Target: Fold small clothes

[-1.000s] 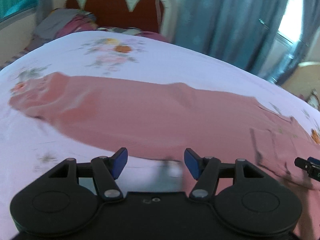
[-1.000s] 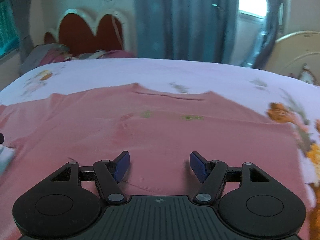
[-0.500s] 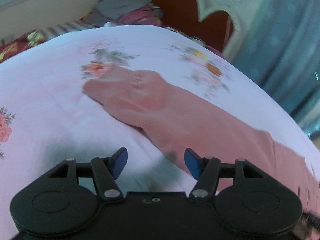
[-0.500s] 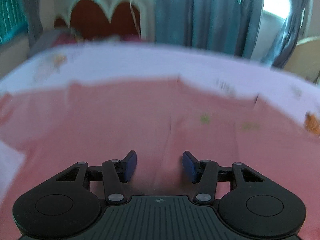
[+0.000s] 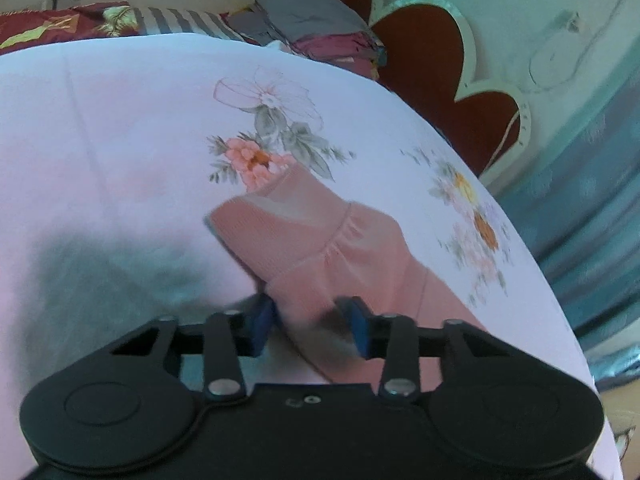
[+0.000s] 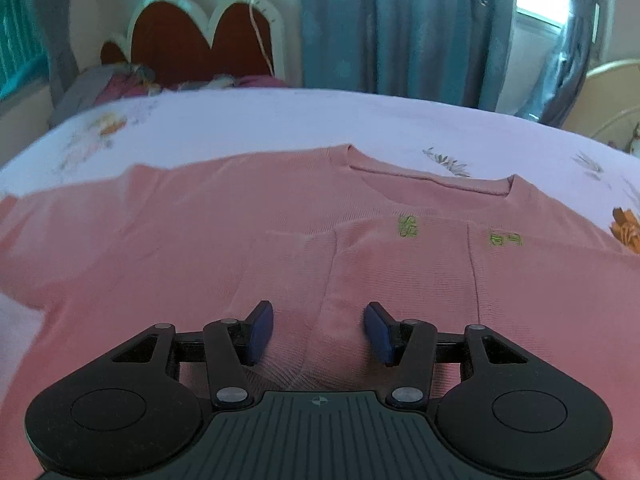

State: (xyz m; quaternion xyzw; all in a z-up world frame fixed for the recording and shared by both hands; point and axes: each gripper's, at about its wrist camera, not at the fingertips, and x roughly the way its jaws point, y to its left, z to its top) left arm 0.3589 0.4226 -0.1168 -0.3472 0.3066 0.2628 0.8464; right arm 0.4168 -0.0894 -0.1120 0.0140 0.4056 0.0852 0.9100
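Observation:
A pink long-sleeved top lies flat on the floral bedsheet. In the left wrist view its sleeve (image 5: 320, 240) runs away from me, cuff at the far end. My left gripper (image 5: 310, 322) is open, low over the sleeve, its jaws astride the sleeve's near part. In the right wrist view the top's body (image 6: 280, 240) fills the middle, neckline (image 6: 432, 184) at the far side, green embroidery (image 6: 408, 226) below it. My right gripper (image 6: 318, 330) is open and empty, low over a fold ridge in the body.
The lilac floral bedsheet (image 5: 120, 140) covers the bed. A red scalloped headboard (image 6: 200, 44) and piled bedding (image 5: 312, 24) stand at the far end. Blue curtains (image 6: 400, 28) hang behind. A cream chair back (image 6: 612, 92) is at the far right.
My left gripper has swung left along the sleeve towards the cuff and dropped low over it, its jaws somewhat narrower. My right gripper has moved forward over the body and lower.

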